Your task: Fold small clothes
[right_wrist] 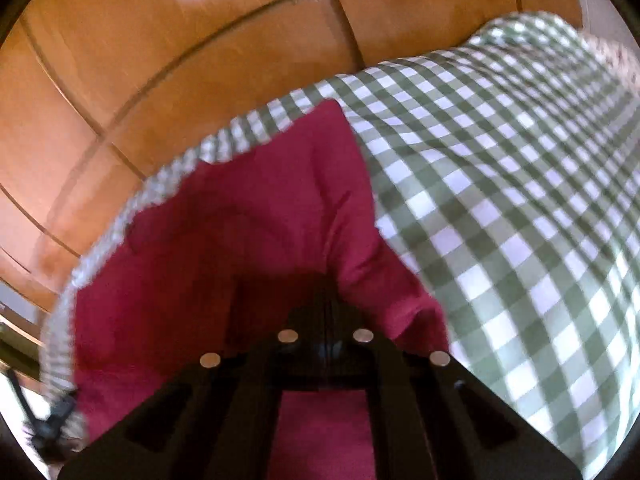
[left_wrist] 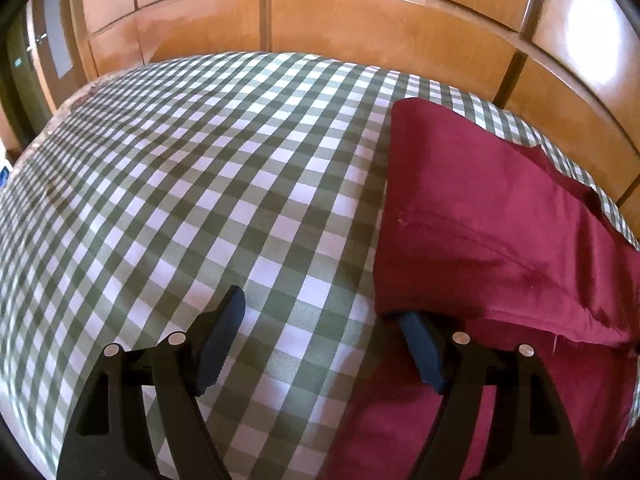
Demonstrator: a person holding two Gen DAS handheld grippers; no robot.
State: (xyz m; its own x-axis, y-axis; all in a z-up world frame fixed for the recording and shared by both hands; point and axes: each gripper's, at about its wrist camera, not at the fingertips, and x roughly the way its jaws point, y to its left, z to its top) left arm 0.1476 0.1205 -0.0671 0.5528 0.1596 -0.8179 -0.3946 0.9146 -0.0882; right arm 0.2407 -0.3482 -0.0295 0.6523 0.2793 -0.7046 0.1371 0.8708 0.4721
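Observation:
A dark red garment (left_wrist: 492, 216) lies on the green-and-white checked cloth (left_wrist: 200, 168), at the right in the left wrist view. My left gripper (left_wrist: 320, 312) is open; its left finger (left_wrist: 224, 328) rests over bare cloth and its right finger (left_wrist: 420, 352) is tucked under the garment's near left edge. In the right wrist view the garment (right_wrist: 248, 216) fills the lower left. My right gripper (right_wrist: 326, 292) is shut on a raised fold of the garment, which hides the fingertips.
Orange-brown wooden wardrobe panels (left_wrist: 360, 20) stand right behind the covered surface and also show in the right wrist view (right_wrist: 160, 60). The checked cloth (right_wrist: 520, 200) stretches to the right there. A door (left_wrist: 52, 40) shows at the far left.

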